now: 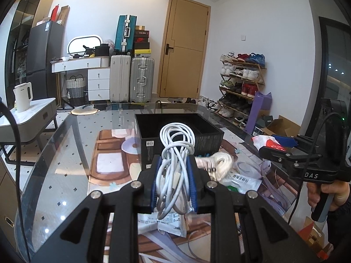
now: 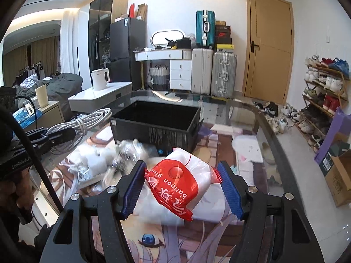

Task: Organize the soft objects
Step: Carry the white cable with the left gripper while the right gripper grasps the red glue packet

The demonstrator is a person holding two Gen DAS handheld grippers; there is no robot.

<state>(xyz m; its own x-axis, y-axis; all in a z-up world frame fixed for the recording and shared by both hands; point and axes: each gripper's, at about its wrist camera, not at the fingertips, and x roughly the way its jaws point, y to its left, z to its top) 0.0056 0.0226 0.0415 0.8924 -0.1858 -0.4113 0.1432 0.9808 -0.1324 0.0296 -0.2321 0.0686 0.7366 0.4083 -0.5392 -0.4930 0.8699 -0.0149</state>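
The left gripper [image 1: 173, 175] is clamped tight on a white cable bundle [image 1: 175, 153], just short of the black box [image 1: 179, 129]. The right gripper [image 2: 182, 188], half-spread, pinches a red-and-white packet [image 2: 182, 186] between its pads.

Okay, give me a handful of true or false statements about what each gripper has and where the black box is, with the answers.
1. The left gripper is shut on a white cable bundle. True.
2. The right gripper holds a bag printed green. False: the balloon glue bag between its blue pads is red and white.
3. The black box already contains the cable bundle. False: what shows of its inside looks empty, and the bundle is in the left gripper.
4. More clear-wrapped white items lie on the glass table in front of the box. True.
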